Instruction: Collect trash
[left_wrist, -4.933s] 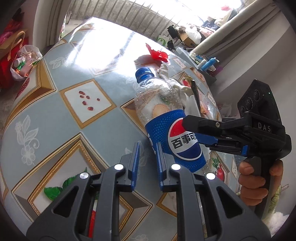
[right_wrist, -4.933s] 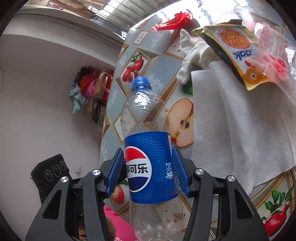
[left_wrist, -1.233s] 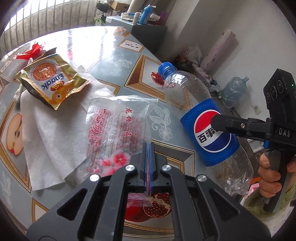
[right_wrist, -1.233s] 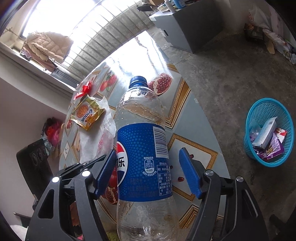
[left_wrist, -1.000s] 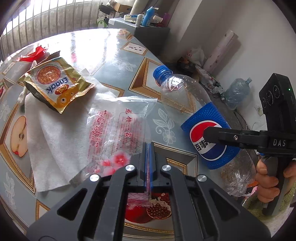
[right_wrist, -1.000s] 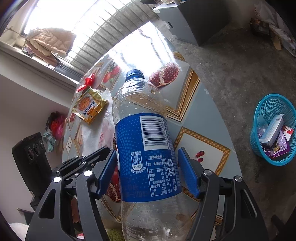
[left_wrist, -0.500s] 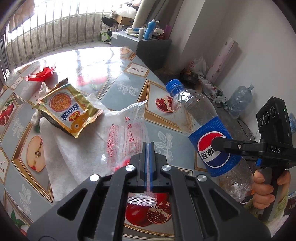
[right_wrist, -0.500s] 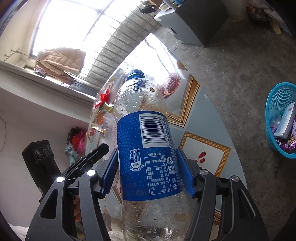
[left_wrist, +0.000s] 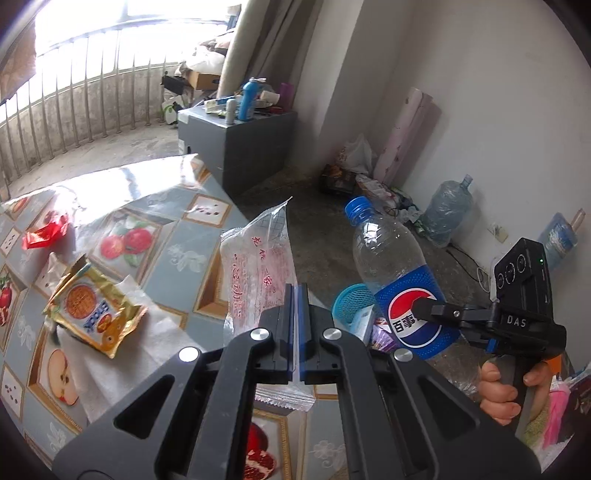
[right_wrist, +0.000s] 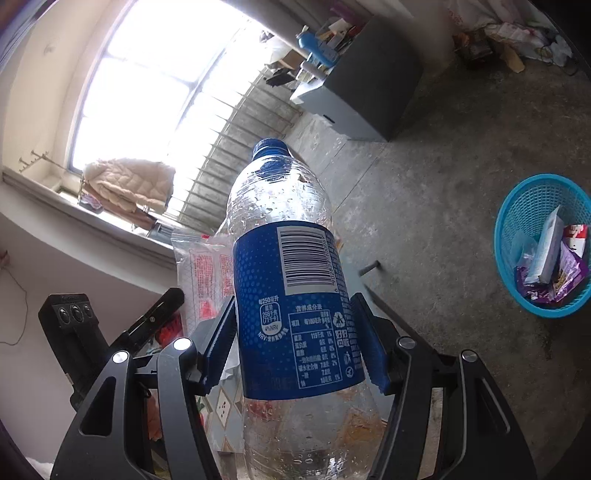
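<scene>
My left gripper (left_wrist: 297, 295) is shut on a clear plastic bag with red print (left_wrist: 258, 266) and holds it lifted above the table; the bag also shows in the right wrist view (right_wrist: 199, 273). My right gripper (right_wrist: 295, 339) is shut on an empty Pepsi bottle (right_wrist: 291, 295) with a blue label and blue cap, held upright in the air past the table edge. The bottle (left_wrist: 399, 280) and the right gripper (left_wrist: 424, 310) show at the right of the left wrist view. A blue trash basket (right_wrist: 513, 206) stands on the floor to the right, partly hidden in the left wrist view (left_wrist: 351, 299).
On the fruit-patterned table (left_wrist: 177, 236) lie a yellow snack packet (left_wrist: 92, 310), a white paper towel (left_wrist: 122, 369) and a red wrapper (left_wrist: 44, 234). A grey cabinet (left_wrist: 236, 147) stands beyond the table. Water jugs (left_wrist: 447, 210) and clutter line the wall.
My left gripper has lifted the clear bag off the table and swung right towards the floor side. My right gripper has carried the bottle higher and farther out past the table edge.
</scene>
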